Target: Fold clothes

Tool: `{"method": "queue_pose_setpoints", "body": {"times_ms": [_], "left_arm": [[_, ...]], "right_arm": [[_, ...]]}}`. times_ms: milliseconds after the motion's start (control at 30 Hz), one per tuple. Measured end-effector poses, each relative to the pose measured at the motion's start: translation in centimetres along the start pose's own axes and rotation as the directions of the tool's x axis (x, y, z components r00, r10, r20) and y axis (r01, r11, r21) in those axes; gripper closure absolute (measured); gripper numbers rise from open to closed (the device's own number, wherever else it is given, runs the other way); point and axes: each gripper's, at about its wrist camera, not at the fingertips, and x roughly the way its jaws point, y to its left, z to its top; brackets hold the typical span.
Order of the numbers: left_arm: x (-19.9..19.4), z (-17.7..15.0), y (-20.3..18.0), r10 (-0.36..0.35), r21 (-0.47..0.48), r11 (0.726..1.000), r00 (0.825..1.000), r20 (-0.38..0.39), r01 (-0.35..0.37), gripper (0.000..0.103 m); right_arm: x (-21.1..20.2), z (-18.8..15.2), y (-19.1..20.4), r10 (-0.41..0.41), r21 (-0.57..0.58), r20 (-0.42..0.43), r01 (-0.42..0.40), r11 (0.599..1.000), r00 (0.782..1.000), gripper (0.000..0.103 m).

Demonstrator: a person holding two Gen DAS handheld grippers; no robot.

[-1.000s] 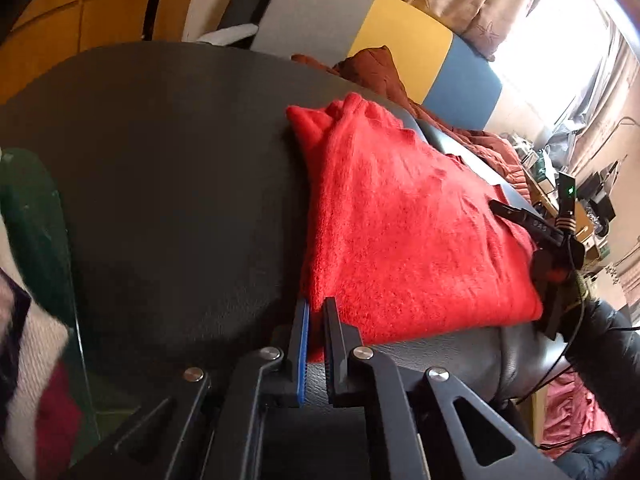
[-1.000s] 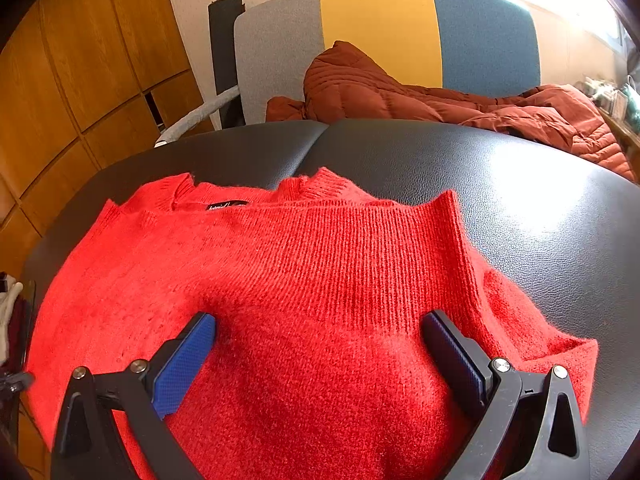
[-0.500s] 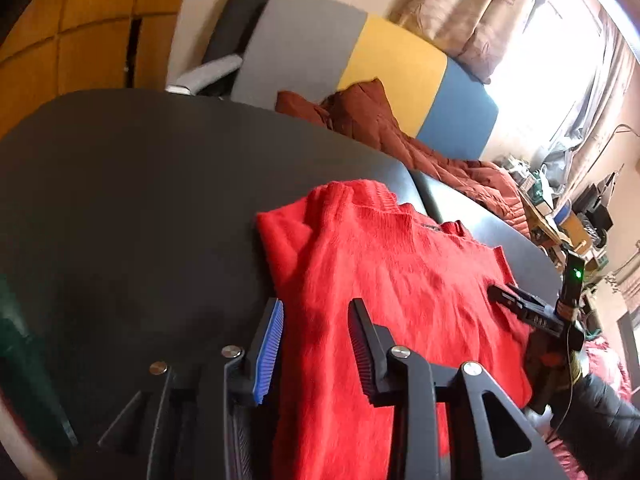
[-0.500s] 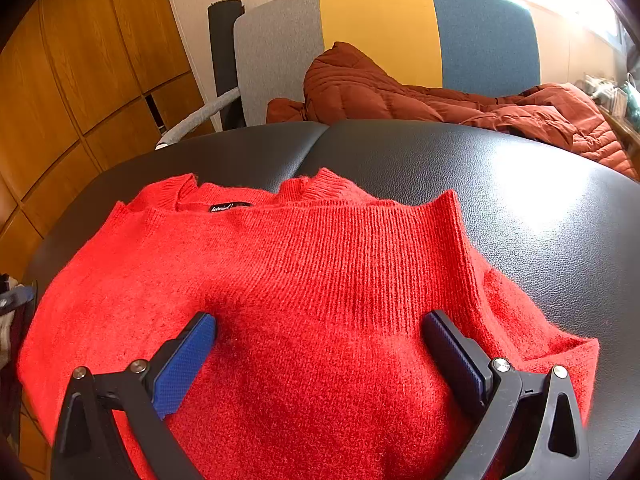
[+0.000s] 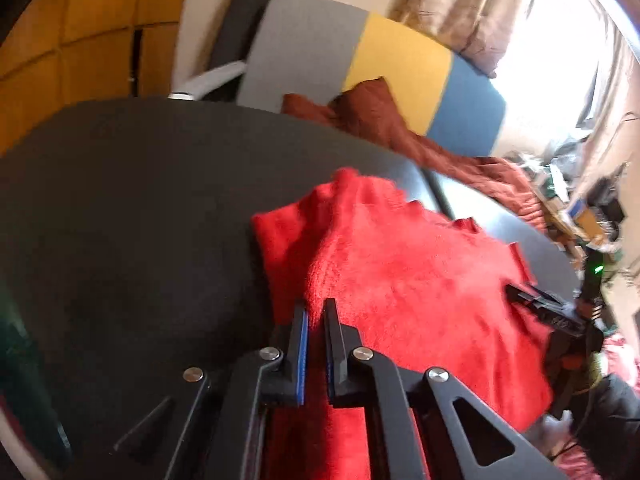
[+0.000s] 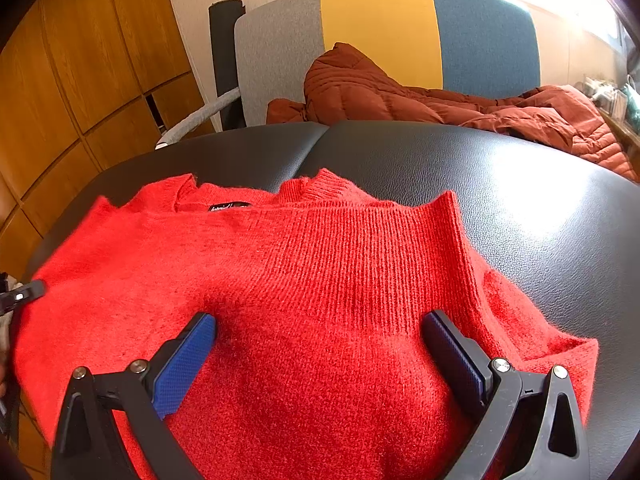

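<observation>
The red sweater [image 6: 312, 288] lies spread on the black desk [image 6: 520, 208], collar toward twelve o'clock. The left gripper [image 5: 314, 320] is pinched tight on the sweater's edge, lifting a ridge of knit. The right gripper [image 6: 320, 344] rests wide open on the sweater, holding nothing.

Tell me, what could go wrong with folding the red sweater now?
The left gripper has just been closing and pinches only a thin bit of the red sweater, so the fuzzy knit might slip out when lifted. The right gripper is open, resting on the cloth, so a hard pull could drag the sweater across the shiny black table and bunch up the fold.
</observation>
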Motion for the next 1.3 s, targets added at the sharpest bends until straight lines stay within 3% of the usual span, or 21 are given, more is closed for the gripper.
{"method": "queue_pose_setpoints", "body": {"times_ms": [67, 233, 300, 400, 567, 700, 733, 1067, 1200, 1300], "left_arm": [[1.7, -0.8, 0.9, 0.04, -0.031, 0.999, 0.998, -0.049, -0.041, 0.096], [1.6, 0.1, 0.8, 0.068, -0.074, 0.995, 0.997, -0.035, -0.07, 0.089], [0.4, 0.9, -0.1, 0.102, -0.076, 0.992, 0.994, 0.028, -0.1, 0.086], [-1.4, 2.3, -1.7, 0.055, -0.037, 0.998, 0.986, 0.157, -0.05, 0.083], [2.2, 3.6, -6.0, 0.0, 0.099, 0.995, 0.996, 0.092, -0.009, 0.083], [7.2, 2.8, -7.5, 0.048, 0.16, 0.986, 0.999, 0.01, -0.049, 0.077], [7.2, 2.6, -7.5, 0.044, 0.168, 0.984, 0.998, 0.039, -0.05, 0.076], [6.5, 1.9, -8.1, 0.076, 0.229, 0.97, 0.997, 0.028, -0.08, 0.076], [5.9, 1.2, -7.5, 0.069, 0.239, 0.968, 0.997, 0.029, -0.074, 0.076], [6.0, 1.2, -7.6, 0.074, 0.248, 0.965, 0.997, 0.03, -0.08, 0.076]], "right_arm": [[0.1, 0.0, 0.1, 0.0, -0.005, -0.003, 0.0, 1.0, 1.0, 0.0], [0.2, 0.1, 0.1, 0.001, -0.008, -0.002, -0.001, 1.0, 1.0, 0.0], [0.2, 0.0, 0.0, 0.003, -0.007, -0.001, -0.003, 1.0, 1.0, 0.0], [0.2, 0.0, 0.1, 0.002, -0.007, -0.001, -0.002, 1.0, 1.0, 0.0], [0.2, 0.0, 0.1, 0.001, -0.005, 0.001, -0.001, 1.0, 1.0, 0.0], [0.2, -0.1, -0.1, 0.011, 0.003, 0.003, -0.011, 1.0, 1.0, 0.0], [0.2, -0.1, -0.1, 0.012, 0.005, 0.003, -0.012, 1.0, 1.0, 0.0], [-0.5, -0.7, 1.2, -0.01, -0.038, -0.019, 0.009, 0.999, 1.0, 0.0], [-1.9, -1.9, 2.0, 0.007, -0.038, -0.031, -0.008, 0.999, 1.0, 0.0], [-3.8, -2.7, 1.9, 0.064, -0.026, -0.023, -0.064, 0.998, 0.998, 0.0]]}}
